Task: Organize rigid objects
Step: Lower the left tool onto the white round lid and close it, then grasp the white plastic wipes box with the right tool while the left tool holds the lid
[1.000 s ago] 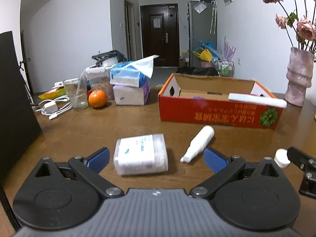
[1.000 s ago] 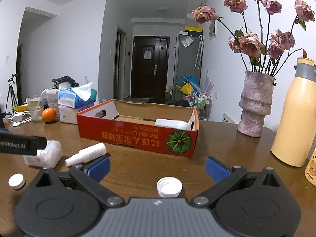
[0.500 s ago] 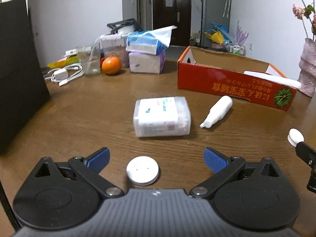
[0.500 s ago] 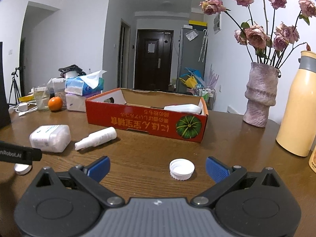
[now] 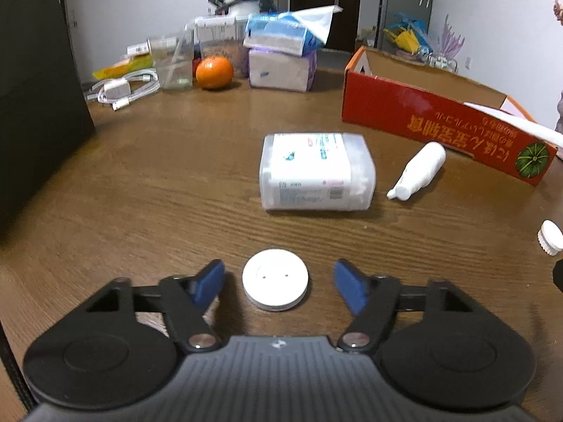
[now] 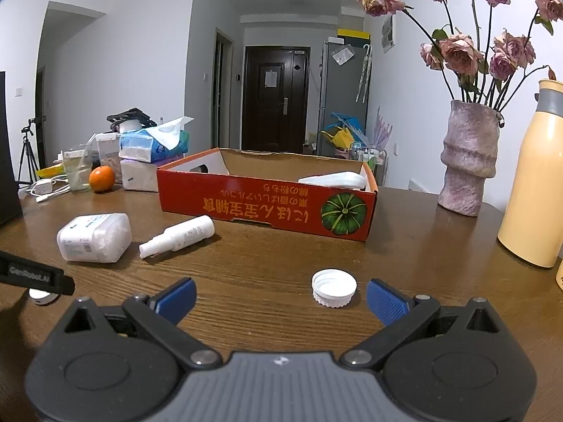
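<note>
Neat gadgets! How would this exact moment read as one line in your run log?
left gripper: closing around white round lid, not touching | right gripper: open, ribbed cap ahead | red box: beyond

In the right wrist view the left gripper's arm covers most of the flat white lid (image 6: 39, 296) (only a sliver shows); the yellow flask (image 6: 535, 183) is cut by the frame's edge.

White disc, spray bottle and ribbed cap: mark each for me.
white disc (image 5: 275, 279), left wrist view, top face.
spray bottle (image 6: 183, 235), right wrist view, mid body.
ribbed cap (image 6: 334, 287), right wrist view, open inside.
</note>
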A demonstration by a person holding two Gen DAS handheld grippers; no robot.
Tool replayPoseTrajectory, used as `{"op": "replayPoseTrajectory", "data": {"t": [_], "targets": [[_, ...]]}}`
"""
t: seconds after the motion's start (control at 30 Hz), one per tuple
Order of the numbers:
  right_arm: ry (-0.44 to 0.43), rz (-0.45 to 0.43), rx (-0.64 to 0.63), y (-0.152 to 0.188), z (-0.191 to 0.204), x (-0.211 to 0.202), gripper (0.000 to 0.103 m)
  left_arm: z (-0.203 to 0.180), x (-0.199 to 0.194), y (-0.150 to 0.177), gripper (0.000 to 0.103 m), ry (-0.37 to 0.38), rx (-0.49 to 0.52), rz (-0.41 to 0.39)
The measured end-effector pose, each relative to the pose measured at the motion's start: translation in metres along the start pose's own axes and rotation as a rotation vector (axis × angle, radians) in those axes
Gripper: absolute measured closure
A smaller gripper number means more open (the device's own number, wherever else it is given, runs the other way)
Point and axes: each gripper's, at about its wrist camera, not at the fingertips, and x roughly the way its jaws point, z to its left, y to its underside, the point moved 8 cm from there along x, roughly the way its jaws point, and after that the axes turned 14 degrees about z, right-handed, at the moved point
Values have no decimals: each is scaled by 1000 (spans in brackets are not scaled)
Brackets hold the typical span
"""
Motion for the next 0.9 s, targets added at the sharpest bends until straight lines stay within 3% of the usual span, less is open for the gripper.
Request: {"op": "replayPoseTrajectory", "data": {"t": [0.17, 0.5, 0.9], "targets": [[-2, 8, -3, 2, 2, 1, 0, 0, -2, 0, 62, -5, 7, -15], [-7, 17, 2, 4, 6, 3, 0, -5, -15, -1, 63, 55, 32, -61], [-52, -3, 1, 1, 34, 1, 0, 21, -20, -12, 63, 36, 38, -115]]}}
